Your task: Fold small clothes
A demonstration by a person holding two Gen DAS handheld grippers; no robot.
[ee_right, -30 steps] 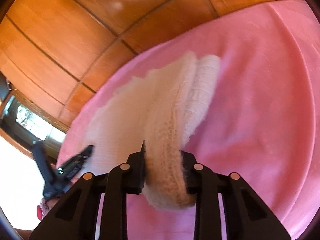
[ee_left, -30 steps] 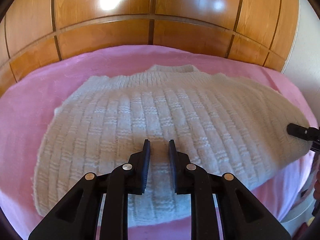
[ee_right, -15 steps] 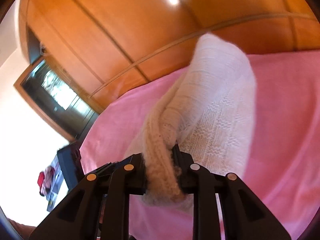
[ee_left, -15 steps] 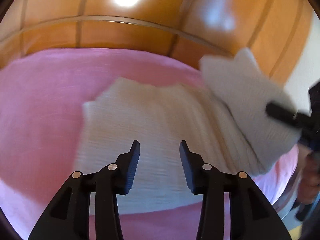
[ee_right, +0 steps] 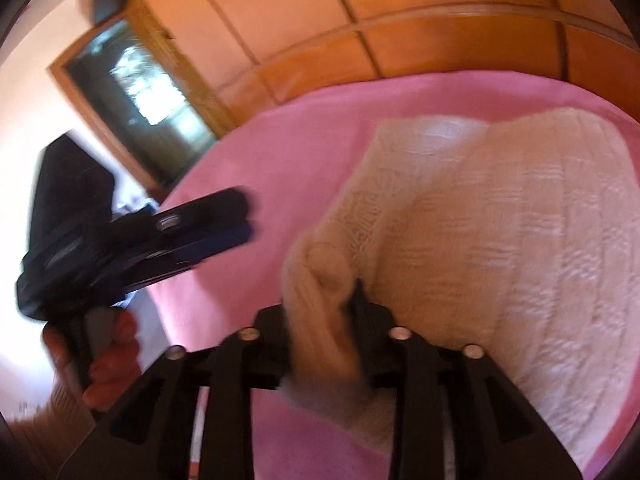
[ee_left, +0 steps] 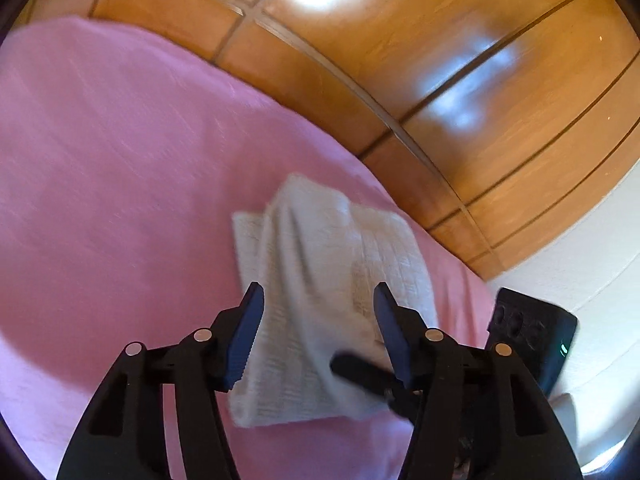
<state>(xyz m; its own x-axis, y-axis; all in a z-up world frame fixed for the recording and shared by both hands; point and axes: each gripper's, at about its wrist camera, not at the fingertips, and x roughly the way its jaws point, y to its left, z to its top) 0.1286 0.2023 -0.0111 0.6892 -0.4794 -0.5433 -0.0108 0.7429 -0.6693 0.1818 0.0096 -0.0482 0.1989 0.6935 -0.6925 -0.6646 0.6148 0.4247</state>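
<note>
On pink bed [ee_left: 120, 168], cream knit sweater [ee_left: 332, 280] lies folded over on itself, roughly halved, near the wood headboard [ee_left: 460, 80]. Right claw [ee_right: 320, 304] has a thick rolled edge of the sweater [ee_right: 500, 240] btwn its jaws; jaws have just been opening, fabric's bunched in the gap, and w/ the blur can't tell if pads press or have let go. Prob laying that edge down to finish the fold. Left claw [ee_left: 320, 308] is open, nothing gripped, jaws have just been opening; hovers above the sweater's near side w/ cloth seen thru the gap, likely readying to pin or take the next edge. Right-wrist view shows a hand [ee_right: 108, 356] holding the left claw [ee_right: 192, 232] off to the side, apart from the knit.
</note>
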